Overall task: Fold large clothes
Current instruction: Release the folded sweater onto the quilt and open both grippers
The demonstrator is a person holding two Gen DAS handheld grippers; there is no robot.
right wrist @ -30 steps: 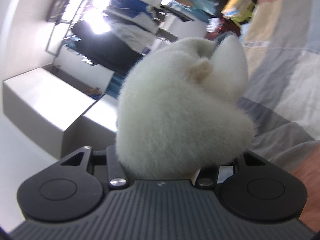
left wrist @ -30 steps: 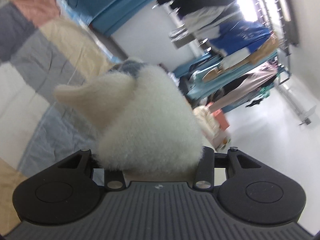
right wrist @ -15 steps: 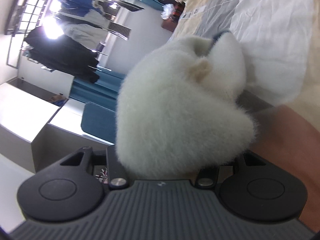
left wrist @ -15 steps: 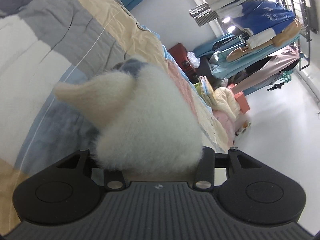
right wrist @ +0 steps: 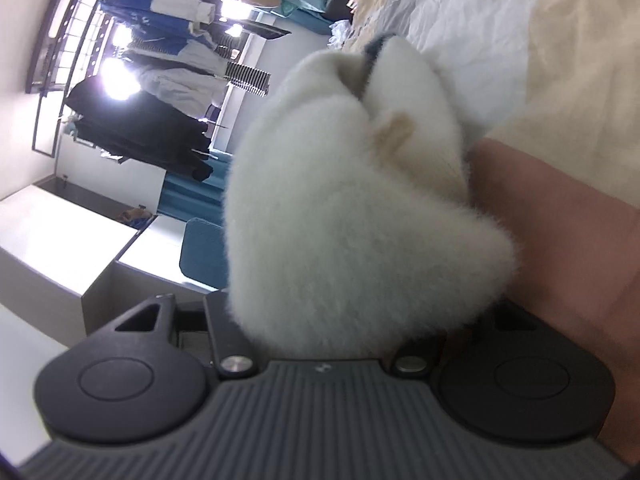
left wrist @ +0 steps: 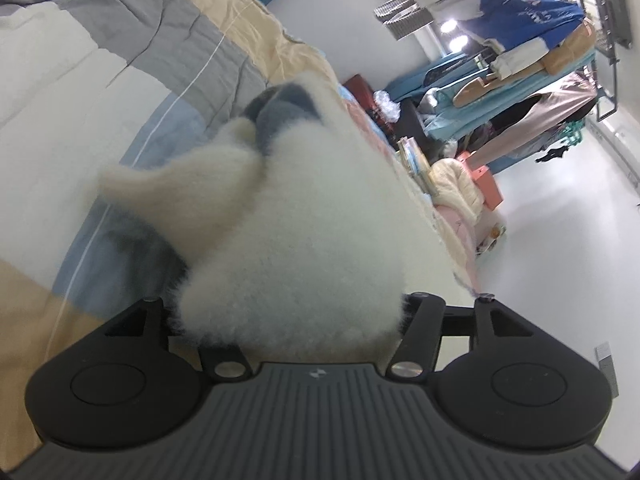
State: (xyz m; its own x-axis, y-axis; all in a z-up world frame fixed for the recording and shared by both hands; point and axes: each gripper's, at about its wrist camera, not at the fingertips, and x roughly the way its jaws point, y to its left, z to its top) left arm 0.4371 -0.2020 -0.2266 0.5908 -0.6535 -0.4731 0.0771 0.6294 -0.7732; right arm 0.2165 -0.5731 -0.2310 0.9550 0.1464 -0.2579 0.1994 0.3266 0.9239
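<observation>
1. Against the frames a second back, I see both cameras tipped down toward the bed: my left view now shows far more of the patchwork quilt (left wrist: 120, 60), and my right view has traded the white cabinets for the quilt's pink panel (right wrist: 560, 240).
2. The left gripper (left wrist: 292, 320) stays clamped on a bunch of the white fleece garment (left wrist: 300, 240); the bunch has opened a little, showing more grey-blue lining (left wrist: 280, 108).
3. The right gripper (right wrist: 340, 332) likewise stays clenched on the fleece garment (right wrist: 340, 220), with a beige tab (right wrist: 394, 128) showing in the folds.
4. The garment is held just above the quilt, filling the middle of both views.
5. I cannot see either gripper's fingertips; the fleece covers them. The rest of the garment is out of frame, so I cannot tell how it hangs or whether it touches the bed.
6. Around it: a rack of hanging clothes (left wrist: 520, 12) and teal shelving (left wrist: 460, 80) beyond the bed, a pile of pale bedding (left wrist: 456, 192) on the floor, and white cabinets (right wrist: 60, 248) at the left of my right view.
</observation>
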